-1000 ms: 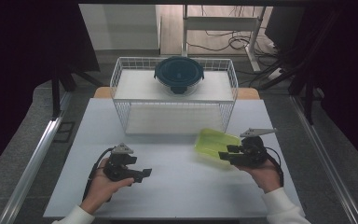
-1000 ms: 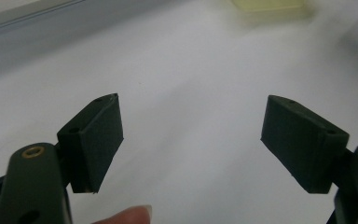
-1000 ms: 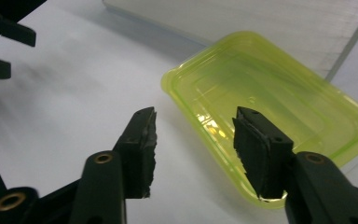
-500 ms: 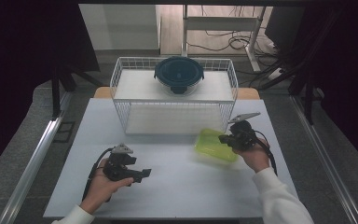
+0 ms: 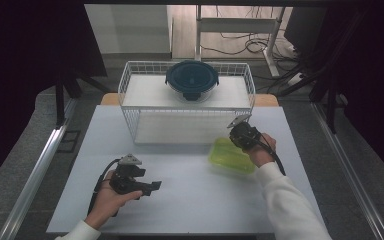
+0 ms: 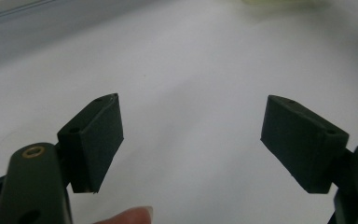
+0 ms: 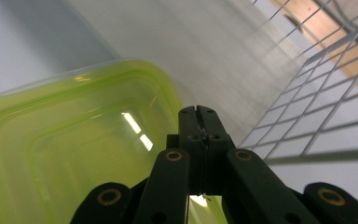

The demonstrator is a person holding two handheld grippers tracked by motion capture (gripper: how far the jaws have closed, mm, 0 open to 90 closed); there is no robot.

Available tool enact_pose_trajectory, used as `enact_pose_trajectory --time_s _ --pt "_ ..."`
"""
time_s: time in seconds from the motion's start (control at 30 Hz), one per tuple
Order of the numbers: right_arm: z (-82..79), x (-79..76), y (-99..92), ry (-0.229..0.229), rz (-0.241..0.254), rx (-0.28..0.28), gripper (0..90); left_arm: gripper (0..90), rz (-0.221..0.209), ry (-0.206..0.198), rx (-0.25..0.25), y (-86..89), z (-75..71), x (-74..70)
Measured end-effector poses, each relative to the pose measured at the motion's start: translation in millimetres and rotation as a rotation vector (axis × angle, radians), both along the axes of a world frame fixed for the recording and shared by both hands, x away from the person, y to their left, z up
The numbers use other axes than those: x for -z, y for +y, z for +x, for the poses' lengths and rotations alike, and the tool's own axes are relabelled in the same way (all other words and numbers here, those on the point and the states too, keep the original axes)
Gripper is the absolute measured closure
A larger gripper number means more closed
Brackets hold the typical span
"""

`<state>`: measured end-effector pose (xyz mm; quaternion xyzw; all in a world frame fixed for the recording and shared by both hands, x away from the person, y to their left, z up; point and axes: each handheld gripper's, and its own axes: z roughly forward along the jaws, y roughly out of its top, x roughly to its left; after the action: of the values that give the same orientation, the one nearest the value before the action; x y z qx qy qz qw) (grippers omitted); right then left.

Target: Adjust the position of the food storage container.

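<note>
Grip was the step in hand: right gripper [image 5: 241,136], jaws just closed together over the far rim of the green lid [image 5: 231,156] beside the wire basket [image 5: 130,85] (left gripper [image 5: 150,187] idle, jaws apart), next called for a lift.

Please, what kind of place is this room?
Probably a lab set up for recording: a white table hemmed by dark curtains, loose cables on the floor, and a person's hands working with handheld grippers.
</note>
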<state>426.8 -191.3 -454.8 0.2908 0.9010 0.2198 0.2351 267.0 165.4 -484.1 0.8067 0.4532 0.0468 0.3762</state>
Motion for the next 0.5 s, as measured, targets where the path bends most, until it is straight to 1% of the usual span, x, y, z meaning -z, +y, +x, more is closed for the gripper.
enact_pose_trajectory --time_s 0.03,0.13,0.27,0.4,0.43,0.5 --pt "1.4 1.1 0.5 -0.006 -0.013 0.001 88.6 20.8 -0.002 0.000 -0.001 0.3 0.0 0.2" --pt "4.0 2.9 0.4 -0.014 -0.021 0.003 88.5 20.8 -0.003 0.002 0.000 0.5 0.3 0.7" --pt "7.4 6.8 0.9 -0.033 -0.057 0.001 88.6 20.8 -0.003 0.006 0.004 0.1 0.5 1.6" --pt "9.7 10.8 2.6 -0.036 -0.077 -0.001 88.6 20.9 -0.006 0.004 0.009 -0.4 0.1 1.1" --pt "10.5 12.1 4.1 -0.047 -0.097 -0.009 88.6 20.9 -0.010 0.005 0.010 -0.3 0.2 1.0" --pt "11.3 12.1 5.8 -0.041 -0.105 -0.012 88.6 20.9 -0.011 0.005 0.009 -0.2 0.3 1.1"
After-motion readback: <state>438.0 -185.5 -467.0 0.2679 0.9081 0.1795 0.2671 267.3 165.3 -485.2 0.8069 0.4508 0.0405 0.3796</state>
